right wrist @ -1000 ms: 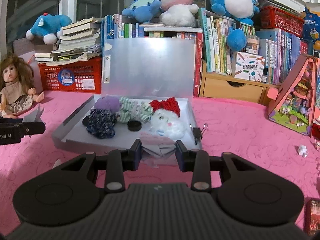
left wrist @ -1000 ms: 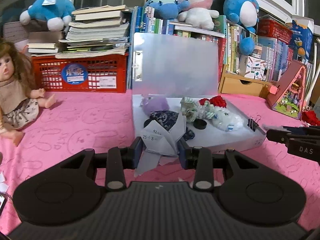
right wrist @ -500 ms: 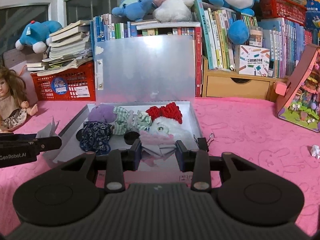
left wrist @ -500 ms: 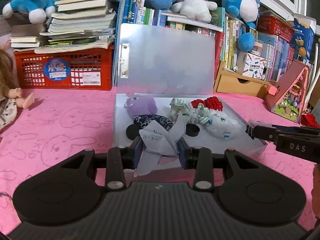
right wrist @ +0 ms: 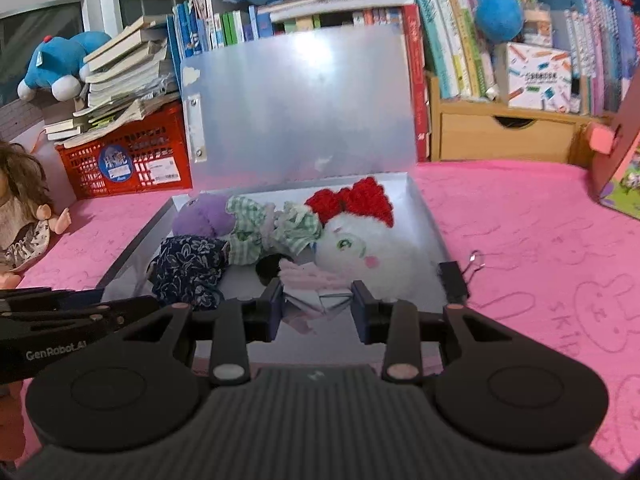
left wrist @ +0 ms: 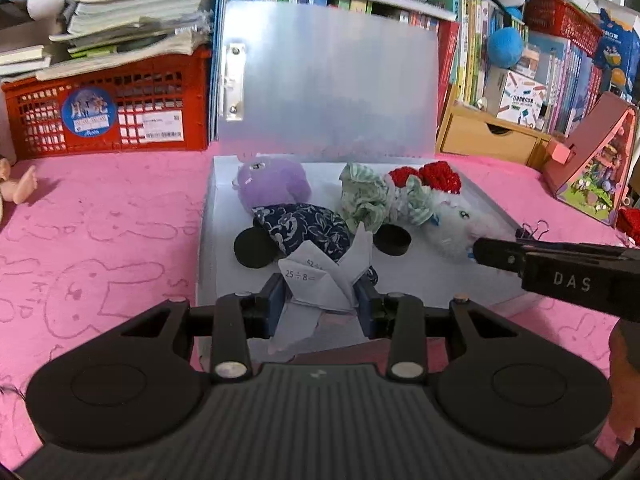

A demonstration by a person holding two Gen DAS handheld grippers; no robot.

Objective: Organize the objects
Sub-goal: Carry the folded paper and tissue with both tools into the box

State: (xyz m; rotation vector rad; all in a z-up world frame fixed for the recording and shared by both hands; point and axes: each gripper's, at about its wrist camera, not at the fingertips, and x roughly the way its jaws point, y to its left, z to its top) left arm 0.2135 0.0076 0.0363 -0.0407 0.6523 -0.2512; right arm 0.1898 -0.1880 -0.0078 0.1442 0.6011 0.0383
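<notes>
The left gripper (left wrist: pixel 320 300) pinches a folded paper crane (left wrist: pixel 324 276) made from a maths sheet, over the near edge of the open grey storage box (left wrist: pixel 420 284). The right gripper (right wrist: pixel 318 306) clamps what is probably another folded paper piece (right wrist: pixel 316 294). Both are light, crushable and best gripped at the body. Beyond the box, pink bedding (left wrist: pixel 100 216) meets crowded bookshelves (left wrist: pixel 560 60).

A: What's in my left hand-held gripper (left wrist: pixel 322 300)?

B: A folded paper worksheet (left wrist: pixel 320 280), clamped, above the open grey box's (left wrist: pixel 404 280) front edge.

A: I see the right hand-held gripper (left wrist: pixel 480 248) beside the white plush (left wrist: pixel 456 228).
</notes>
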